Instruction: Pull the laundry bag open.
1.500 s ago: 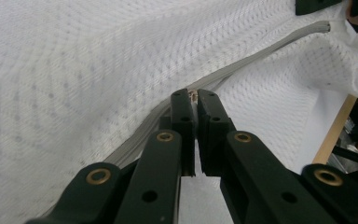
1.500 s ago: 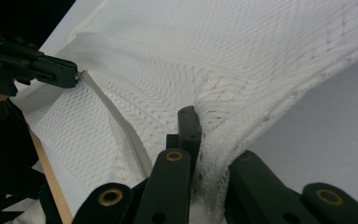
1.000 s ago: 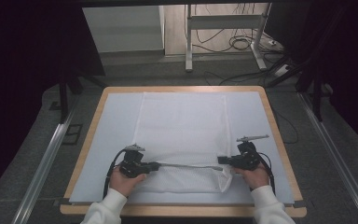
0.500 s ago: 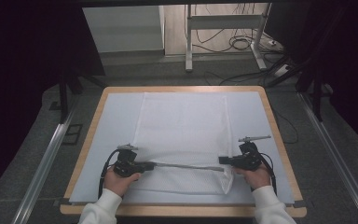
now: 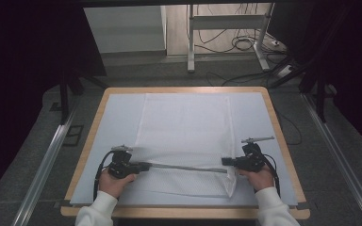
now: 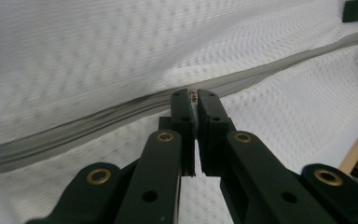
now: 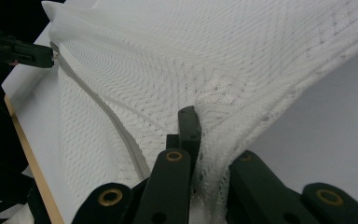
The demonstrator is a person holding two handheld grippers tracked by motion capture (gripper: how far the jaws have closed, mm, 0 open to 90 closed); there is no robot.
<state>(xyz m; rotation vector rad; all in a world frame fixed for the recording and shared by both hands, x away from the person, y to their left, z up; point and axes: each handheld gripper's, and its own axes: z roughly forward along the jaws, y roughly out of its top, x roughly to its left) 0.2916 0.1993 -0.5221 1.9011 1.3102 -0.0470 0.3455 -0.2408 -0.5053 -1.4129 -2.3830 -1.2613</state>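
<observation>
On the desk (image 5: 283,141), high view: white mesh laundry bag (image 5: 184,127) lies flat on a pale sheet, roughly centred, its far edge near the desk's far rim. Bare sheet runs down both sides of the bag, wider on the left. Wooden rim shows all round; the bag's near edge sits close to the near rim. Grey zipper (image 5: 184,167) runs straight across the bag's near part, taut between the two tools. Left hand-held gripper (image 5: 141,165) sits at the zipper's left end, just off the bag's left edge; right hand-held gripper (image 5: 225,161) sits at the bag's right edge. Both hands low, near the front rim, well apart.

Left gripper view: left hand-held gripper (image 6: 195,100) has jaws closed down on a small metal zipper pull (image 6: 194,95) at the tips. Zipper tape (image 6: 74,128) stretches off left and up to the right, closed along what shows. Mesh is white, textured weave, slightly puckered beside the tape. Wooden desk edge at the far right.

Right gripper view: right hand-held gripper (image 7: 205,135) is clamped on a fold of the bag's mesh (image 7: 214,79) at its edge, cloth bunched between the jaws. Zipper (image 7: 107,116) curves away toward the other gripper at upper left. Bare sheet lies to the right, desk rim to the left.
</observation>
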